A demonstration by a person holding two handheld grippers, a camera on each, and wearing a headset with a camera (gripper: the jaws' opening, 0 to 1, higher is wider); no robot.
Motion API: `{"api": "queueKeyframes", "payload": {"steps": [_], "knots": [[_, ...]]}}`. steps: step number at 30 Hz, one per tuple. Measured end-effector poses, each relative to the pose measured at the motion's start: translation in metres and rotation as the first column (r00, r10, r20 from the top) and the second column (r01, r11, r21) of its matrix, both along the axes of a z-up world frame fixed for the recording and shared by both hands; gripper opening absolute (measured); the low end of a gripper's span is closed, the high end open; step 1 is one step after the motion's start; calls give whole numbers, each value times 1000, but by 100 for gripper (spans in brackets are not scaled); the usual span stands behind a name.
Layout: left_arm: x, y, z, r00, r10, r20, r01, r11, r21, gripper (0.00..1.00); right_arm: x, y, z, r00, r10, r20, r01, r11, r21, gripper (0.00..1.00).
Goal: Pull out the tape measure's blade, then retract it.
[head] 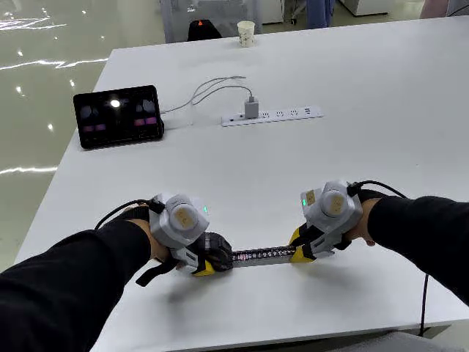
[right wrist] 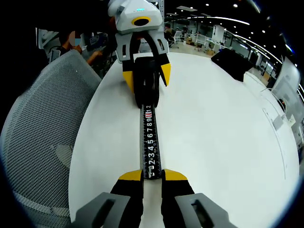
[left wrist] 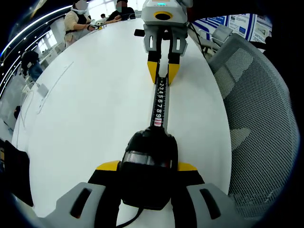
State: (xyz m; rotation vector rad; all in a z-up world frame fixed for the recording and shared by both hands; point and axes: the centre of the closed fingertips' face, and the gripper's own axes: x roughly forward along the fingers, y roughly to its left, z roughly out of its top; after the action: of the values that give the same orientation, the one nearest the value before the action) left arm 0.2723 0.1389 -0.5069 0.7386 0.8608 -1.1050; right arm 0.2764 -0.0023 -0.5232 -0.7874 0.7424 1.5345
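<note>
fingers of the right gripper pinch the blade tip, left gripper clamps the tape measure case on the table; if the pinch slips, the short drawn blade likely snaps back uncontrolled.

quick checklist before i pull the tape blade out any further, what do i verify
1. left gripper shut on the case: ok
2. right gripper shut on the blade at its tip: ok
3. blade runs straight and flat between the grippers, no twist: ok
4. blade lock on the case released: cannot tell
5. power strip and tablet lie well away from the blade on the table: ok
</note>
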Motion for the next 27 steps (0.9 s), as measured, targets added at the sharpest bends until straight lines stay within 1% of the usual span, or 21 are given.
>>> {"api": "queueKeyframes", "payload": {"steps": [27], "knots": [[-1,1,1,1000,2,1,-2,1000,-1,35,3,-18,1,1000,-9,0,9,1000,-4,10]]}}
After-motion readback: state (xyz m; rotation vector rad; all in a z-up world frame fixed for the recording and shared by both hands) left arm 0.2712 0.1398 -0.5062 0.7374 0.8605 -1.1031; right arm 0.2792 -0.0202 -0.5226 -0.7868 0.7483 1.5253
